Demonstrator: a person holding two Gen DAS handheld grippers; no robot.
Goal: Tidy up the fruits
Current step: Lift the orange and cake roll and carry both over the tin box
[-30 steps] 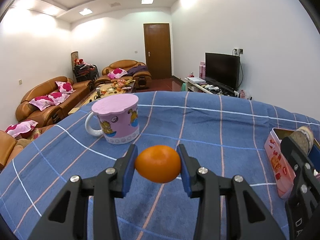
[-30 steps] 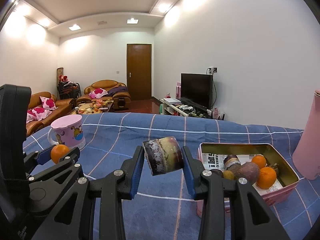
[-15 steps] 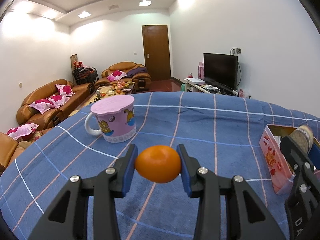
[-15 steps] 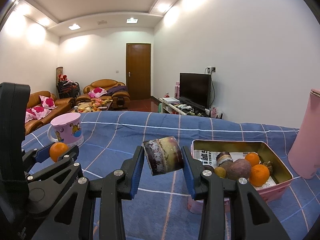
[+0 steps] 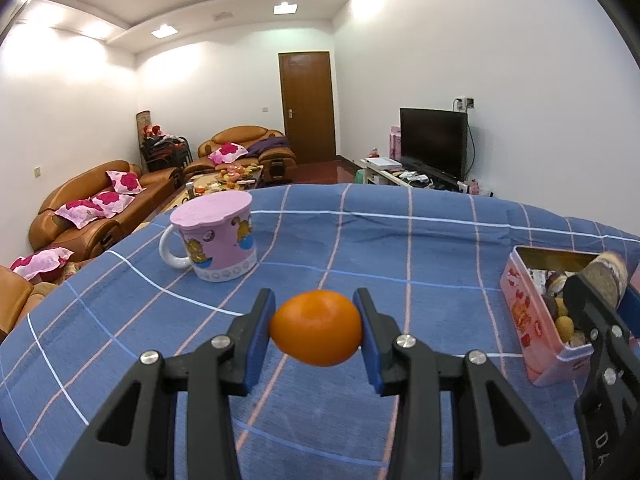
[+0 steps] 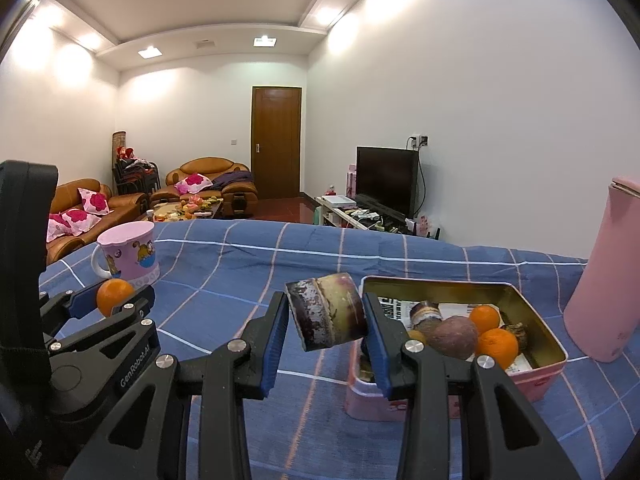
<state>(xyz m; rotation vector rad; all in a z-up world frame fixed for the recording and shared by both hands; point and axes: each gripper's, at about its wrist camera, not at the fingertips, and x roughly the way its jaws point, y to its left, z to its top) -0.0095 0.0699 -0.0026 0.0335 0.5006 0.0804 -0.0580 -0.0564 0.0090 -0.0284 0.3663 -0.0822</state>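
Blue checked tablecloth (image 6: pixel 248 280) over the table. Pink tin (image 6: pixel 536 376) near right edge, already holding oranges and dark fruit pieces; pink tumbler (image 6: pixel 600 272) just beside it, cartoon mug (image 5: pixel 216 236) toward far-left corner. Step in hand: carrying, both loads airborne. Right gripper (image 6: pixel 326 320) clamped on sugarcane segment (image 6: pixel 328 312), just left of tin's near corner. Left gripper (image 5: pixel 316 332) pinching orange (image 5: pixel 316 332) mid-table, well apart from tin. Next, probably: shift right over open tin, lower, release; sugarcane first, being nearest.

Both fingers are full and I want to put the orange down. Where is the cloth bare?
Bare blue cloth lies between the pink mug and the pink tin, and beyond both. The tin's right half is crowded with fruit; the pink bottle stands beside it.
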